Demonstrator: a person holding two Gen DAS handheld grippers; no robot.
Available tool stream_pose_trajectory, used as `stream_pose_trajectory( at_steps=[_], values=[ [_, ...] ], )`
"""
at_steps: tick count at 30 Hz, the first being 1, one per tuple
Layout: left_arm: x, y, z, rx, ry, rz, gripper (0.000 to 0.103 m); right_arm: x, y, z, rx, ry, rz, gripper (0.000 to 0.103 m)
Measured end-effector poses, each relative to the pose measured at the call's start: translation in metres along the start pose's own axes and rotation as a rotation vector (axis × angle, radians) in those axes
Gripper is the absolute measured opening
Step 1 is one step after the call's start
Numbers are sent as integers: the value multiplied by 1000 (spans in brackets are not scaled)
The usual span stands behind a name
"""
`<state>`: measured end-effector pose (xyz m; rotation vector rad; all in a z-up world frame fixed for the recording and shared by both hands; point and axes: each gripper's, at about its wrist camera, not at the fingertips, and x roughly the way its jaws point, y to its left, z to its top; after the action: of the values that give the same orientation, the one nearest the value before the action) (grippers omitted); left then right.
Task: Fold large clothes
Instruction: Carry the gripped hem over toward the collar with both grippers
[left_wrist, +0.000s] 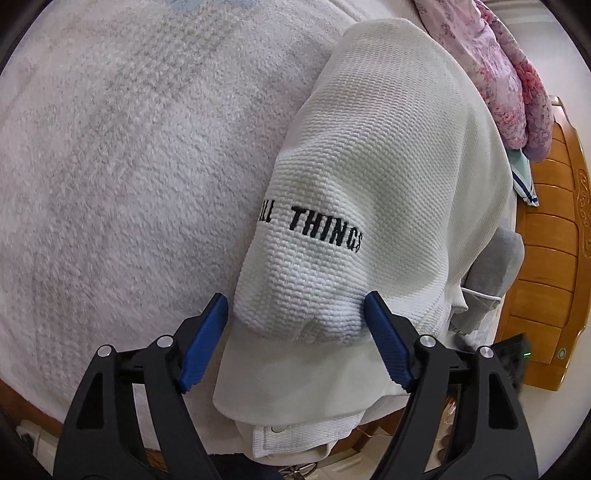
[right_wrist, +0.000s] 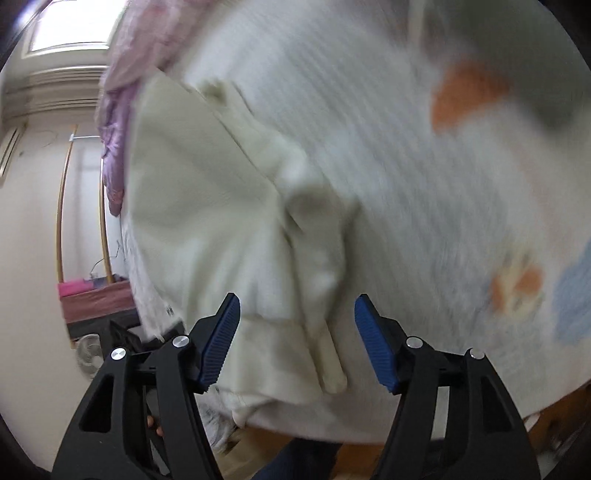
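Note:
A white waffle-knit garment with black letters "ALL THINGS" lies folded on a fluffy white blanket. My left gripper is open, its blue pads on either side of the garment's near folded end, not closed on it. In the blurred right wrist view the same cream garment lies on the blanket, with bunched folds at its near edge. My right gripper is open just above that near edge and holds nothing.
A pink floral cloth and a grey garment lie at the bed's right side beside a wooden bed frame. The blanket has orange and blue patches. A room wall, fan and low shelf sit at left.

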<state>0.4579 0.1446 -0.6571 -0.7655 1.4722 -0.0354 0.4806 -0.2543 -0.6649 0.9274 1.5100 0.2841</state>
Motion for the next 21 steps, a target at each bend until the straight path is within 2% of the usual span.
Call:
stream_pose_trajectory(
  at_steps=[4, 7, 12, 14, 15, 16, 19, 21],
  values=[
    [3, -10, -5, -23, 0, -14, 76, 24, -11, -4, 71, 27, 77, 64],
    [2, -8, -6, -36, -2, -21, 76, 32, -14, -1, 126, 27, 149, 76],
    [7, -5, -8, -83, -2, -41, 78, 46, -8, 16, 149, 51, 189, 89],
    [9, -2, -10, -86, -12, -37, 78, 47, -2, 19, 152, 54, 194, 89],
    [9, -2, -10, -87, -14, -36, 78, 46, 2, 22, 149, 57, 200, 86],
    [9, -2, -10, -94, -19, -37, 78, 48, 12, 23, 140, 74, 242, 86],
    [8, -1, -12, -105, -28, -45, 79, 64, 37, 31, 76, 85, 146, 86],
    [8, 1, -13, -108, -32, -50, 79, 70, 25, 35, 150, 71, 176, 86]
  ],
)
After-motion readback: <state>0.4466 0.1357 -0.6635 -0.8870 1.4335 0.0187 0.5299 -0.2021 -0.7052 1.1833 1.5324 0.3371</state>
